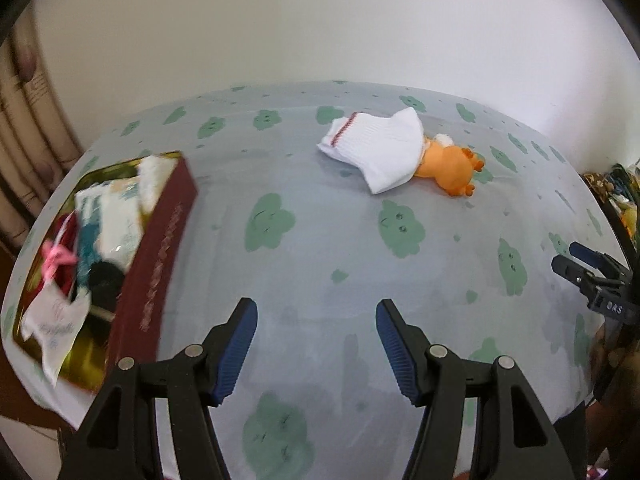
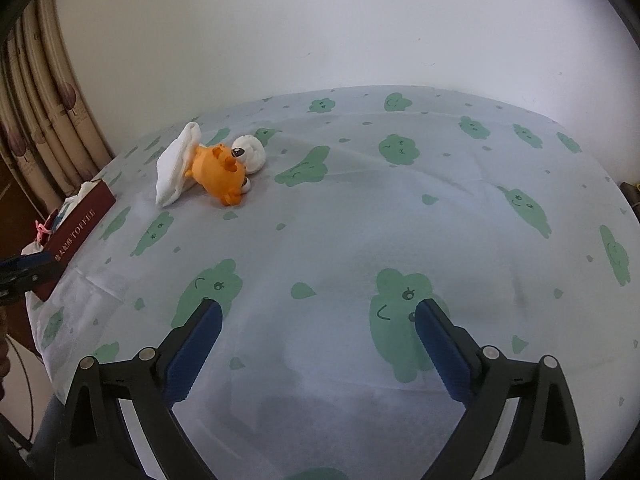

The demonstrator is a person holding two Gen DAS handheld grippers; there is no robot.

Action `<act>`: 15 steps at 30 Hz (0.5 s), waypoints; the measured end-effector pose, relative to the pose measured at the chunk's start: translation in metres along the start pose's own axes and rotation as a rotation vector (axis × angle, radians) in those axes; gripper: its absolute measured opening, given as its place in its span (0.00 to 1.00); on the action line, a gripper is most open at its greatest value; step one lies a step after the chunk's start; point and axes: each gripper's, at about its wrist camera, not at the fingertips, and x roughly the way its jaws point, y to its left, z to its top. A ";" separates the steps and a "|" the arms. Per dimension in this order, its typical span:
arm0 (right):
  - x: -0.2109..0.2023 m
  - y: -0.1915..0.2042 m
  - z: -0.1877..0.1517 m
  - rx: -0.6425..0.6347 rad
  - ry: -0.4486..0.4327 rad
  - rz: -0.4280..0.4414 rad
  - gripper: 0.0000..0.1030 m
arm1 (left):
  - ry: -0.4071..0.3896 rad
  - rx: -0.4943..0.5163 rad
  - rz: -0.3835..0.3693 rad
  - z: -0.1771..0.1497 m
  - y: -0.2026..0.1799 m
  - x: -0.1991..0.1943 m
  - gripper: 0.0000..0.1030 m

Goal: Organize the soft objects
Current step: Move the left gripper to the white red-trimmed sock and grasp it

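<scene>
Above the tablecloth (image 2: 360, 208), each hand-held gripper (image 1: 316, 344) (image 2: 318, 344) gapes empty.

I see soft, even daylight and faint shadows, a motion-smeared box (image 1: 152, 248) on the left, and fisheye bending with dark corners.

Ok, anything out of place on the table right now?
Yes: a white sock lies draped over an orange plush toy out on the tablecloth, while the other soft items sit in the red box.
</scene>
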 end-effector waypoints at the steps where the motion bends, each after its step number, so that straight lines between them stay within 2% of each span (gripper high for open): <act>1: 0.000 0.000 0.000 -0.001 -0.001 0.000 0.94 | -0.007 0.018 -0.010 0.005 -0.003 0.002 0.61; 6: 0.000 0.001 0.000 -0.002 -0.001 0.010 0.94 | -0.036 0.084 -0.039 0.032 -0.017 0.012 0.61; 8: 0.000 0.002 0.000 -0.004 0.000 0.014 0.94 | -0.030 0.053 -0.088 0.044 -0.016 0.018 0.62; 12: -0.001 0.003 0.001 -0.007 -0.003 0.020 0.94 | 0.047 -0.179 -0.318 0.064 0.005 0.040 0.61; 13: -0.001 0.003 0.001 -0.008 -0.004 0.021 0.94 | 0.072 -0.269 -0.385 0.069 0.013 0.049 0.61; 15: -0.001 0.003 0.000 -0.010 -0.004 0.025 0.94 | 0.101 -0.380 -0.465 0.076 0.023 0.063 0.61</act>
